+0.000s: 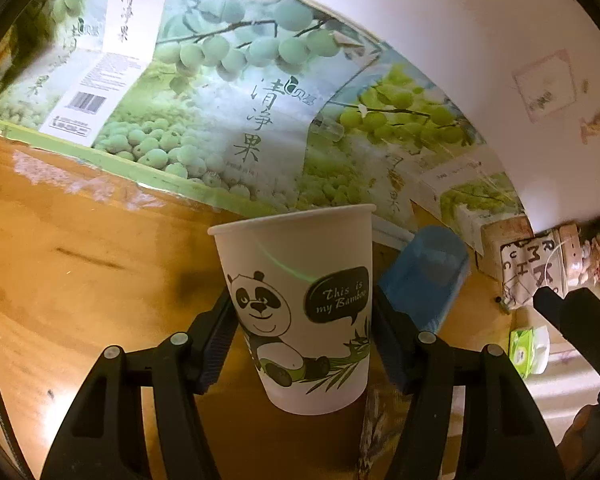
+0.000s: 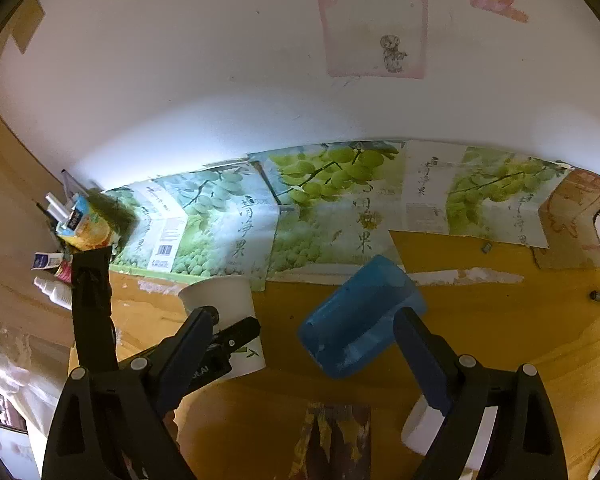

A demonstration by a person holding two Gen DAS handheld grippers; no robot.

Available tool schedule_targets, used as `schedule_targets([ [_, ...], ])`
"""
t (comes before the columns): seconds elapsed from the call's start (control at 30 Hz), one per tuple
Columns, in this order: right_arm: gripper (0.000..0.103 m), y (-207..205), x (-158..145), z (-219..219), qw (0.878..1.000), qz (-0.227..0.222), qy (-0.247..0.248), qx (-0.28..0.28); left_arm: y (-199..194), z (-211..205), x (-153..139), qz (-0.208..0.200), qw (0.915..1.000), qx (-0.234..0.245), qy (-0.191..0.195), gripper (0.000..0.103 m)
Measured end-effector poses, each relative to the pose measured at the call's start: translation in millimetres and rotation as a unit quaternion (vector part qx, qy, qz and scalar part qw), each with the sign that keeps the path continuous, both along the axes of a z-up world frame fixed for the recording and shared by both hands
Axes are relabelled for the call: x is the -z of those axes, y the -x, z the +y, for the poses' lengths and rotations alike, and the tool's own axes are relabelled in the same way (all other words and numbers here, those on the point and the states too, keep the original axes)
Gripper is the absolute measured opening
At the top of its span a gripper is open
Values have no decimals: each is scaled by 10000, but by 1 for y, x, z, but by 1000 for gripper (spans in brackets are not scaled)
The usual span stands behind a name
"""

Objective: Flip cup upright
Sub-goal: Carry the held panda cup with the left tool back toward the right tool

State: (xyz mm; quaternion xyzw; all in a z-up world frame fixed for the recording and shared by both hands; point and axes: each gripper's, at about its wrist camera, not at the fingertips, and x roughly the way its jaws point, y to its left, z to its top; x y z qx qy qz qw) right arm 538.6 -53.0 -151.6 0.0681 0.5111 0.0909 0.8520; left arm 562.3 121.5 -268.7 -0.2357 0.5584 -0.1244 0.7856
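A white paper cup with a panda print [image 1: 300, 304] stands upright, mouth up, between the fingers of my left gripper [image 1: 302, 340], which is shut on its sides. The cup's base is at or just above the wooden table [image 1: 80, 280]. The same cup [image 2: 224, 300] shows at the left of the right wrist view with the left gripper on it. A blue plastic cup [image 2: 360, 316] lies tilted on its side on the table, ahead of my right gripper [image 2: 308, 340], which is open and empty. The blue cup also shows in the left wrist view [image 1: 424, 276].
Green grape-print cardboard [image 2: 320, 208] lines the wall behind the table. Bottles and cartons [image 2: 72, 232] crowd the far left corner. A patterned jar [image 1: 540, 268] and a green tissue pack [image 1: 528, 348] sit at the right. A white object [image 2: 424, 428] lies under my right finger.
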Motion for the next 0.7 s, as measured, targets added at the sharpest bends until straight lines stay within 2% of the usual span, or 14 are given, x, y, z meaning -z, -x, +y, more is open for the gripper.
schedule_targets([
  [0.33,92,45,-23,-3,9998,-141,-100,-132,49,6,-28,-90,9986,-145,-505,67],
  [0.7,92,125,-42,-13,9976,-328,-390,-465,142,-2,-58,-187,9923,-329,-1178,67],
])
